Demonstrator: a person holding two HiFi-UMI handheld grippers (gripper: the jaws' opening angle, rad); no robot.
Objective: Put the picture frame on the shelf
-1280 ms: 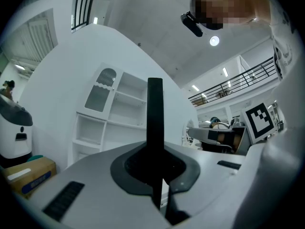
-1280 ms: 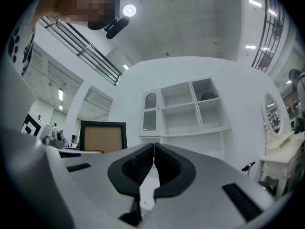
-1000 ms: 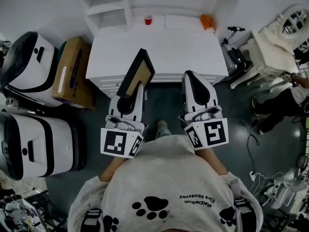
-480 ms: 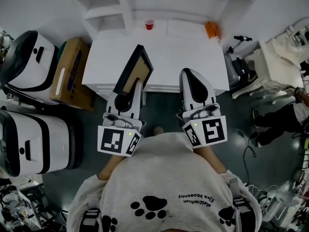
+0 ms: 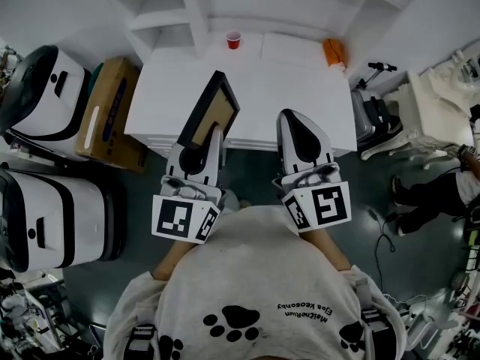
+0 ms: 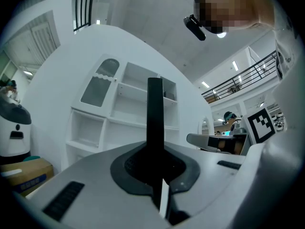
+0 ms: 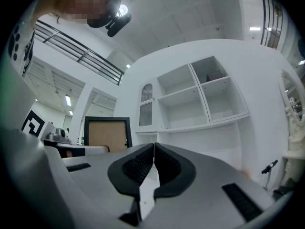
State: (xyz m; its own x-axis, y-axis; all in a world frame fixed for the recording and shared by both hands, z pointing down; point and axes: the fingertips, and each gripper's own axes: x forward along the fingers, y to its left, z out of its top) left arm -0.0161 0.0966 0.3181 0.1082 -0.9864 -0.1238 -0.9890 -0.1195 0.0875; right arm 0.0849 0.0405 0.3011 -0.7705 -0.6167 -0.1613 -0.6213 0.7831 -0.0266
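Observation:
The picture frame (image 5: 211, 111) has a black border and a tan board back. It stands up out of my left gripper (image 5: 210, 132), whose jaws are shut on its lower edge, over the near edge of the white cabinet top (image 5: 300, 88). In the left gripper view the picture frame (image 6: 155, 123) shows edge-on as a black bar between the pads. My right gripper (image 5: 294, 120) is shut with nothing in it, held level beside the left one. From the right gripper view the picture frame (image 7: 106, 132) appears at the left. The white shelf unit (image 5: 225, 2) rises behind the cabinet top, and its open compartments (image 7: 212, 99) face me.
A red cup (image 5: 233, 39) and an orange object (image 5: 335, 52) stand at the back of the cabinet top. A cardboard box (image 5: 109, 111) and two white machines (image 5: 45, 96) are at the left. A person (image 5: 442, 186) sits at the right by a white chair (image 5: 420, 96).
The view has shifted a little toward the cabinet and shelf. Both grippers hold the same pose, and the frame stays in the left one.

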